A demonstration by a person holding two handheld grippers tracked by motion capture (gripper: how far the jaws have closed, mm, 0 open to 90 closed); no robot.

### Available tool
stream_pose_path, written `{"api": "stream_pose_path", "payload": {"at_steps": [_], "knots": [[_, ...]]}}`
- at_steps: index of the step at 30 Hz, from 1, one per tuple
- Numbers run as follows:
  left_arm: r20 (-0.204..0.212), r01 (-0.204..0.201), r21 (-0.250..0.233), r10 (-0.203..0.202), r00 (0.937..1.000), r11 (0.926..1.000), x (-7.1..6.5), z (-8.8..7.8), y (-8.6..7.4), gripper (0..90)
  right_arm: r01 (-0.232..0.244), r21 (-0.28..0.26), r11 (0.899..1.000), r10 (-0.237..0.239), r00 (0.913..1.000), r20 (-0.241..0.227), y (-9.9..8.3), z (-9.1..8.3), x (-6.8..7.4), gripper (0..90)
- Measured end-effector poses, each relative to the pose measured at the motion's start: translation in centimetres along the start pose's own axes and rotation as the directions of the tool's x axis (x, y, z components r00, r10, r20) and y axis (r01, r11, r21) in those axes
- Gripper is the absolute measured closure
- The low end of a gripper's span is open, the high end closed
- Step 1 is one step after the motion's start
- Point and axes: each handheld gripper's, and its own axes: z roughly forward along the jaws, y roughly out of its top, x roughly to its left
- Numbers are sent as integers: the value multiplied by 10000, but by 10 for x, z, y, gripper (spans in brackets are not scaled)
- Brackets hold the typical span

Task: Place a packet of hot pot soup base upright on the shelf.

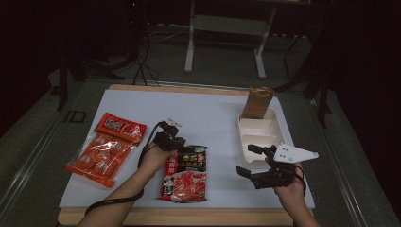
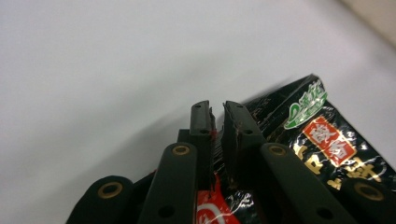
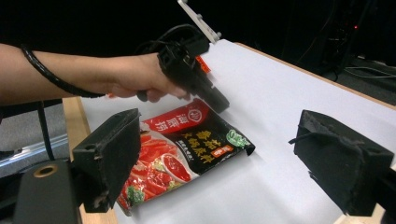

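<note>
A red-and-black sauce packet (image 1: 187, 177) (image 3: 177, 163) lies flat near the table's front edge. My left gripper (image 1: 178, 145) (image 2: 215, 123) points down at the packet's top edge. Its jaws stand a narrow slit apart, with the packet (image 2: 322, 135) just under and beside them and a red sliver low in the slit. In the right gripper view, the left gripper (image 3: 223, 106) has its tip at the packet's far edge. My right gripper (image 1: 245, 160) (image 3: 219, 154) hovers to the right of the packet with its jaws wide open and nothing between them.
A white compartment tray (image 1: 243, 137) sits at the right, with a brown packet (image 1: 257, 101) leaning at its far end. On the left of the white board lie a red packet (image 1: 120, 126) and a clear bag of orange pieces (image 1: 97, 158). Dark floor and stands lie beyond.
</note>
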Motion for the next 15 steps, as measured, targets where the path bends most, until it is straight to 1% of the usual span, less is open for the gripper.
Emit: {"api": "stream_pose_path", "payload": {"at_steps": [1, 2, 3, 4, 6, 7, 8, 9, 12, 13, 15], "knots": [[-86, -122, -82, 121, 9999, 9999, 1, -6, -1, 811, 6, 9, 10000, -6, 10000, 10, 0, 0, 0, 145], [-86, -122, -82, 121, 9999, 9999, 1, -6, -1, 808, 6, 9, 10000, -6, 10000, 10, 0, 0, 0, 145], [-131, -128, -122, 127, 9998, 9998, 1, -9, -1, 778, 29, 37, 10000, -29, 10000, 21, 0, 0, 1, 145], [-192, -109, -180, 106, 9998, 9998, 1, -12, -1, 755, 38, 38, 10000, -38, 10000, 28, 0, 0, 1, 145], [-228, -55, -260, 50, 9997, 9996, 3, -19, -2, 749, 33, 43, 10000, -34, 10000, 30, 0, 0, 1, 145], [-261, 1, -294, -9, 9997, 9996, 3, -22, -2, 710, 38, 42, 10000, -38, 10000, 25, 0, 0, 1, 145], [-228, 101, -327, -108, 9997, 9994, 4, -25, -3, 710, 38, 42, 10000, -38, 10000, 25, 0, 0, 1, 145], [-166, 183, -378, -190, 9997, 9991, 5, -28, -3, 687, 43, 49, 10000, -43, 10000, 32, 0, 0, 1, 145], [-85, 201, -420, -205, 9998, 9989, 8, -36, -7, 662, 54, 52, 10000, -54, 10000, 26, 0, 0, 2, 145], [-79, 205, -441, -209, 9998, 9988, 8, -38, -8, 628, 57, 57, 10000, -57, 10000, 22, 0, 0, 2, 145], [-12, 232, -412, -233, 9997, 9989, 10, -42, -11, 618, 47, 50, 10000, -47, 10000, 18, 0, 0, 2, 145]]}}
